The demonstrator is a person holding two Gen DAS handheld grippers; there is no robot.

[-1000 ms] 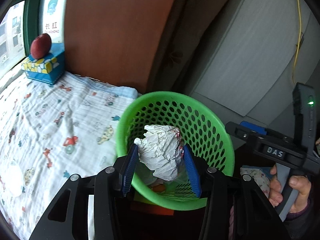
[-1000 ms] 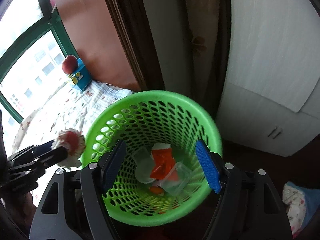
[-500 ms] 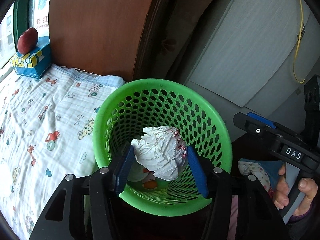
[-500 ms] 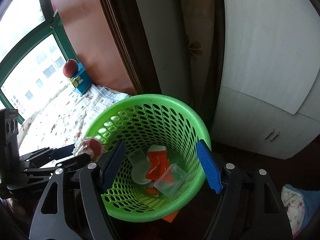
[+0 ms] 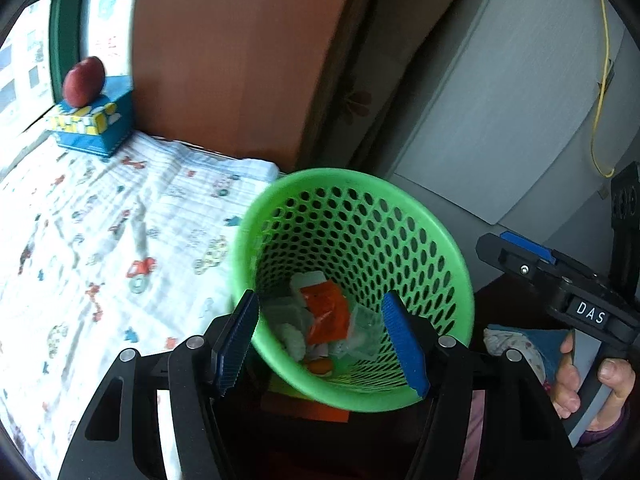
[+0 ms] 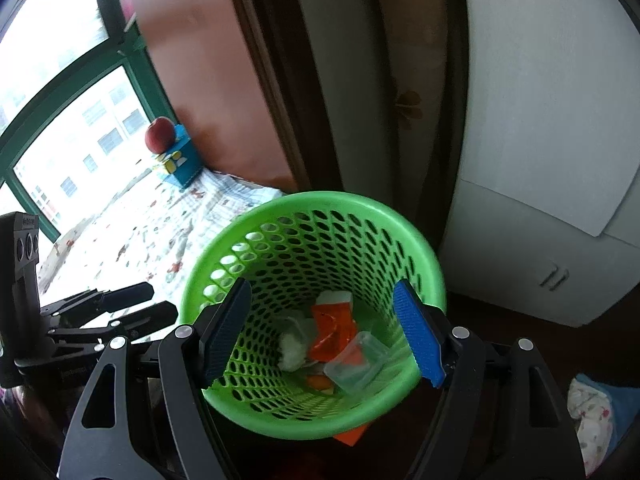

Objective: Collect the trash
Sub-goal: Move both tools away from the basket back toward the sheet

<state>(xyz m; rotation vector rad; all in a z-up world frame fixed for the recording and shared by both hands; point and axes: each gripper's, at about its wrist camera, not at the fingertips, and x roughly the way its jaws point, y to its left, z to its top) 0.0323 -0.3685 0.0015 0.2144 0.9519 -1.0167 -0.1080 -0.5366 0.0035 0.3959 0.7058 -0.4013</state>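
A green perforated waste basket (image 5: 440,240) stands beside the bed; it also shows in the right wrist view (image 6: 400,224). Inside lie a crumpled white paper ball (image 6: 292,350), an orange wrapper (image 6: 334,330) and a clear plastic cup (image 6: 356,364); the ball (image 5: 294,340) and wrapper (image 5: 326,312) also show in the left wrist view. My left gripper (image 5: 322,344) is open and empty over the basket's near rim. My right gripper (image 6: 322,336) is open and empty above the basket. The left gripper's fingers (image 6: 120,296) show at the left of the right wrist view.
A bed with a white printed sheet (image 5: 100,240) lies to the left. A blue tissue box (image 5: 96,124) with a red apple (image 5: 84,80) on it stands at the window. A white cabinet (image 6: 540,160) stands behind the basket. A cloth bundle (image 6: 596,412) lies at the right.
My left gripper opened and let go of the crumpled paper ball, which now lies inside the basket. The right gripper stayed open above the basket.
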